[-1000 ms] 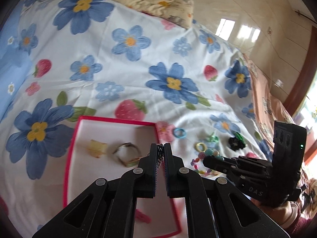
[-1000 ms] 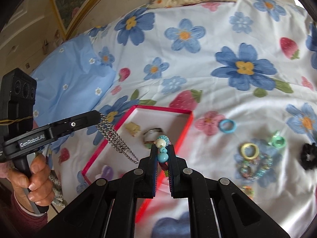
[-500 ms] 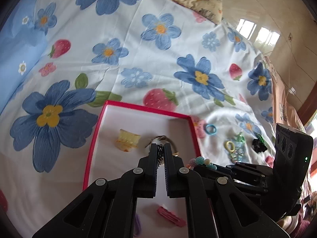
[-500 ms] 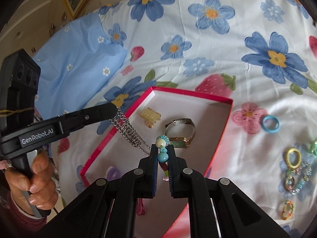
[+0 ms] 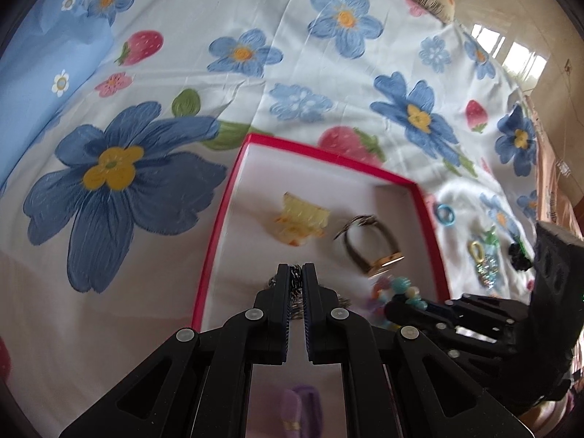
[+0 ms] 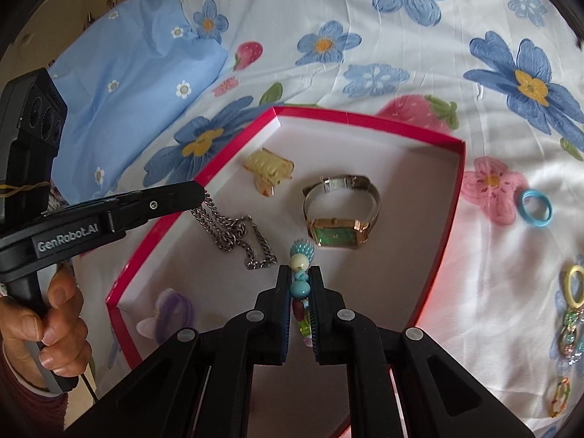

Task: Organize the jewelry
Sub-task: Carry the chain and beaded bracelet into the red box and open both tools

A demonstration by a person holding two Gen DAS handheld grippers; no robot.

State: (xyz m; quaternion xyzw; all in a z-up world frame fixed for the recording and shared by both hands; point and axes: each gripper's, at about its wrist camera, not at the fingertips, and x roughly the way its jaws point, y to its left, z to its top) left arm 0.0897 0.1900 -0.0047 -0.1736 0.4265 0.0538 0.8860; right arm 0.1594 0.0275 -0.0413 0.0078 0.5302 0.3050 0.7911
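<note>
White "GenRobot.AI" lettering runs along the black left gripper point(image 6: 199, 192). Its fingers are clenched on a silver metal chain point(image 6: 233, 233), which drapes from the tips down onto the floor of the red-rimmed white box point(image 6: 365, 118), trailing toward the box middle. The black right gripper point(image 6: 301, 273) is clamped on a multicoloured bead bracelet point(image 6: 301, 261); the beads line up along the fingers and poke out past the tips, over the box. A gold rectangular green-faced watch point(image 6: 337, 235) and a yellow translucent hair claw point(image 6: 270, 168) lie inside. A light blue ring point(image 6: 536, 212) lies on the flowered bedsheet point(image 6: 401, 36).
</note>
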